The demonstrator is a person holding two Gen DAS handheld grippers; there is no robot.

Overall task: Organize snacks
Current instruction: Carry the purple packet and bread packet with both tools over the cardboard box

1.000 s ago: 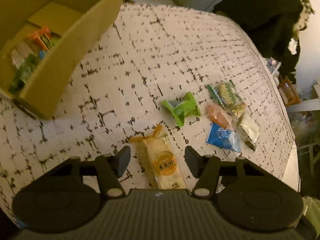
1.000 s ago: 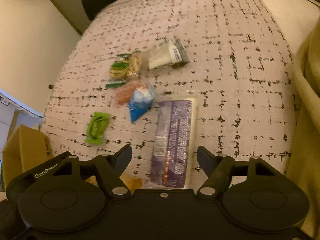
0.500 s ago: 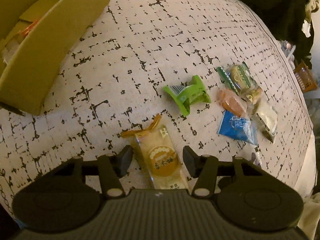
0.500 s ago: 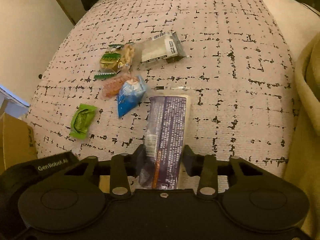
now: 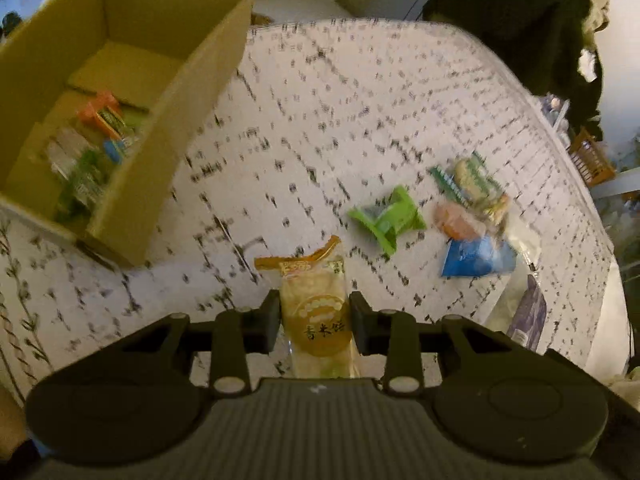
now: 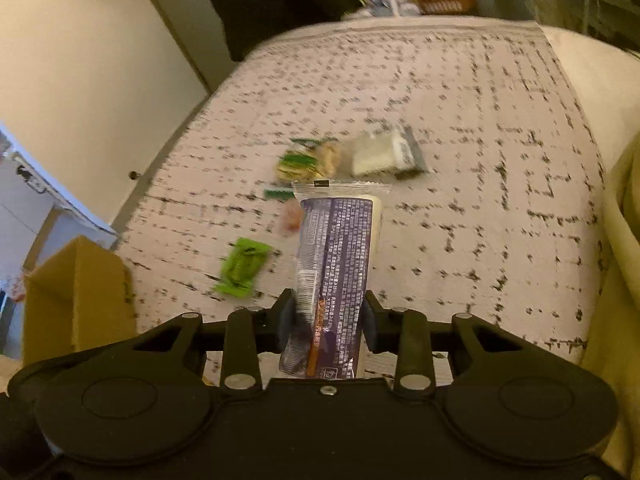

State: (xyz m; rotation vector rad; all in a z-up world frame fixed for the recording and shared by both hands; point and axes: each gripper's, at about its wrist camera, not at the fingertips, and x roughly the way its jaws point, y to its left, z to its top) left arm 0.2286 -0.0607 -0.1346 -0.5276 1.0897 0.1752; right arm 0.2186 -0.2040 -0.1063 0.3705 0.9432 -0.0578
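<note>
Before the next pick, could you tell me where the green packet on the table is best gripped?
Grip the green packet across its pinched middle, coming straight down from above. It lies flat and apart from the other snacks, its flared crimped ends wider than its waist, so a tool can likely close there without nudging the blue packet.

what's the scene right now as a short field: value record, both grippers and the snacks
left gripper: shut on yellow rice cracker packet
right gripper: shut on purple snack packet, lifted off the cloth
cardboard box: open, several snacks inside, on the left of the left wrist view
loose on tablecloth: green packet, blue packet, orange packet, green-striped clear packet, white packet
image: motion blur in both views
</note>
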